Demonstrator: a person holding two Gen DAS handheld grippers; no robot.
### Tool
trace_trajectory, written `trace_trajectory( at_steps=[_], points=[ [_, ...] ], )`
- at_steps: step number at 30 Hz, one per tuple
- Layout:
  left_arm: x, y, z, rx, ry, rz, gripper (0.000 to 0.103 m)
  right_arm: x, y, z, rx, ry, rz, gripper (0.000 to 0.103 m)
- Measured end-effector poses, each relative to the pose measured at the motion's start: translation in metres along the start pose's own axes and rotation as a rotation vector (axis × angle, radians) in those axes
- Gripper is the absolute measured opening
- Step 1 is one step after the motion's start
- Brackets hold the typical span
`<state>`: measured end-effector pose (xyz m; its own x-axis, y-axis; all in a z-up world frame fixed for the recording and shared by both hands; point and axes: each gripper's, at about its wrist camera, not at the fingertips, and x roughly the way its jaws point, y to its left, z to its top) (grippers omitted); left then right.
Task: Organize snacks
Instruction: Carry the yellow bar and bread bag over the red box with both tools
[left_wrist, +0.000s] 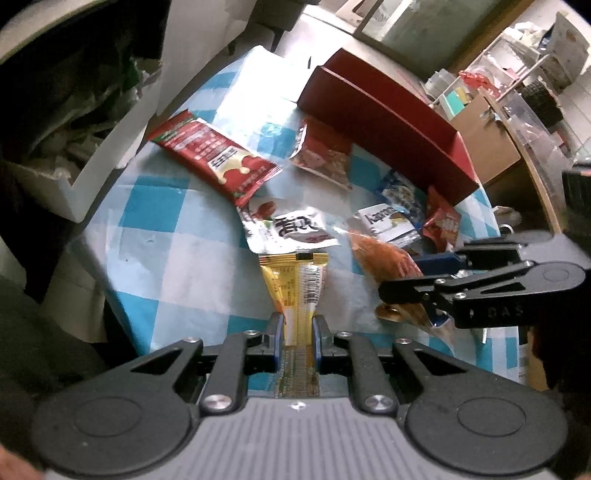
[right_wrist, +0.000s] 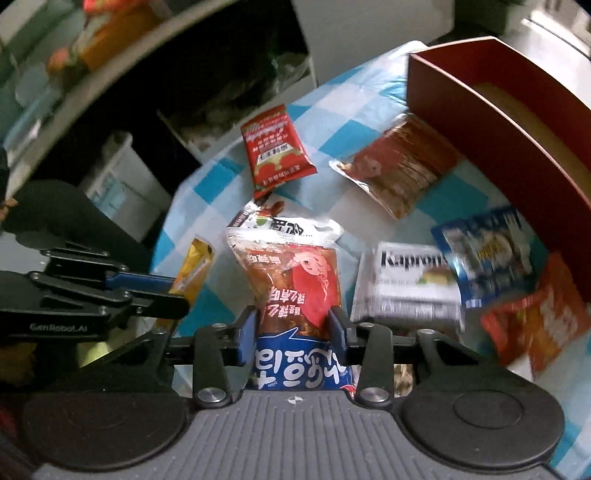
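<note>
In the left wrist view, snack packets lie scattered on the bench (left_wrist: 155, 266). A long box (left_wrist: 388, 122) stands at the upper right of the frame. Two packets (left_wrist: 218, 158) (left_wrist: 321, 155) lie side by side left of the box and below it. At centre, a packet (left_wrist: 291, 229) lies just above the stick packet (left_wrist: 295, 291). Several more packets (left_wrist: 402, 218) crowd together at right, near the box's lower end.

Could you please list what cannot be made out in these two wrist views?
- Red box interior: left wrist view, hidden by its own wall.
- Blue packet print: right wrist view, motion blur.
- Yellow packet lower end: left wrist view, hidden between the left tongs.
- Orange-and-blue packet bottom: right wrist view, covered by the right tongs.
</note>
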<state>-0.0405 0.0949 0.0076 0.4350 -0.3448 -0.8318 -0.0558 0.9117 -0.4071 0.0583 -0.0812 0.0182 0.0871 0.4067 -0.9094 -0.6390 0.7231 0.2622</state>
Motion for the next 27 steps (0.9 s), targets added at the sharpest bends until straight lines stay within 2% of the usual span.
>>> trace_trajectory(
  at_steps=[3, 7, 9, 14, 19, 27],
  points=[
    [-0.003, -0.009, 0.001, 0.018, -0.009, -0.001, 0.011, -0.011, -0.009, -0.015, 0.074, -0.062, 0.02, 0.047],
    [-0.002, -0.023, 0.012, 0.049, -0.025, -0.004, 0.011, -0.027, -0.022, -0.03, 0.18, -0.183, 0.07, 0.037],
    [-0.001, -0.033, 0.019, 0.083, -0.046, 0.008, 0.011, -0.031, -0.028, -0.036, 0.218, -0.23, 0.084, 0.036],
    [0.008, -0.05, 0.036, 0.122, -0.073, 0.023, 0.012, -0.025, -0.038, -0.043, 0.265, -0.263, 0.087, 0.034],
    [0.015, -0.063, 0.048, 0.141, -0.082, 0.015, 0.012, -0.043, -0.05, -0.043, 0.299, -0.343, 0.104, 0.033],
    [0.018, -0.101, 0.098, 0.214, -0.192, 0.008, 0.012, -0.075, -0.072, -0.025, 0.335, -0.482, 0.072, 0.033]
  ],
)
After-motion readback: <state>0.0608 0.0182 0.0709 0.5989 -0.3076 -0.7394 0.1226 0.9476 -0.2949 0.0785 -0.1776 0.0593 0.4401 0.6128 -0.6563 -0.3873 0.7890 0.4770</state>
